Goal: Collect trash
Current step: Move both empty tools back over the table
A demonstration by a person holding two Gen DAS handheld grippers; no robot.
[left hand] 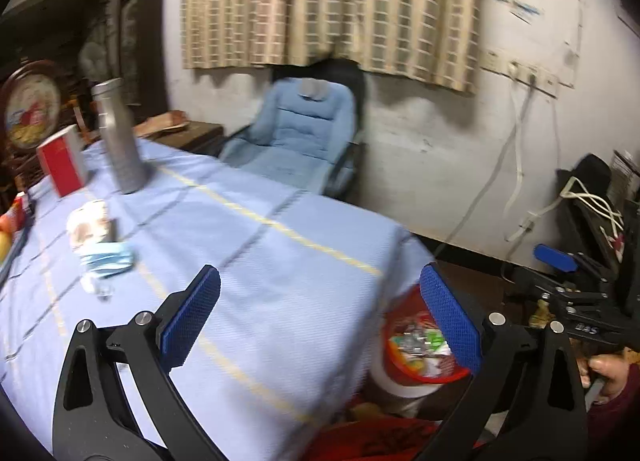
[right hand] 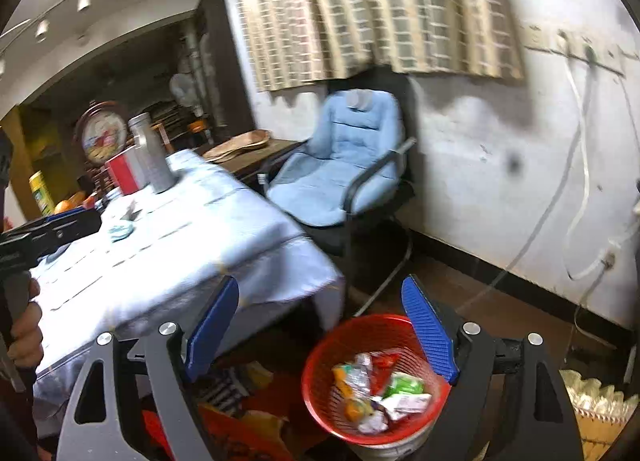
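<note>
A table (left hand: 280, 261) covered in a pale blue cloth with thin yellow and grey lines fills the left of both wrist views; the pictures are somewhat blurred. The left gripper (left hand: 320, 313) hangs above the table's near right corner with its blue-padded jaws spread wide and nothing between them. The right gripper (right hand: 320, 329) is released too, its jaws apart and empty, poised above the floor just past the table's corner.

A red mesh basket (right hand: 320, 349) stands on the floor close beside that corner, perched on a pale bucket (right hand: 384, 449); it holds a heap of crumpled wrappers (right hand: 380, 389) in green, white, orange and red. On the table near its left edge lies a crumpled white and light blue wad of litter (left hand: 100, 245), apart from both grippers. Toward the far left corner stand a tall grey metal flask (left hand: 120, 137) and, just beside it, a red and white carton (left hand: 64, 161).

Beyond the table's far edge a chair with a light blue cushion (right hand: 344, 165) sits against a scuffed white wall, beneath a checked beige curtain (left hand: 332, 5); white cables (right hand: 580, 165) trail down the wall at right. A hand (left hand: 608, 377) grips the right tool's handle at the left view's right edge.
</note>
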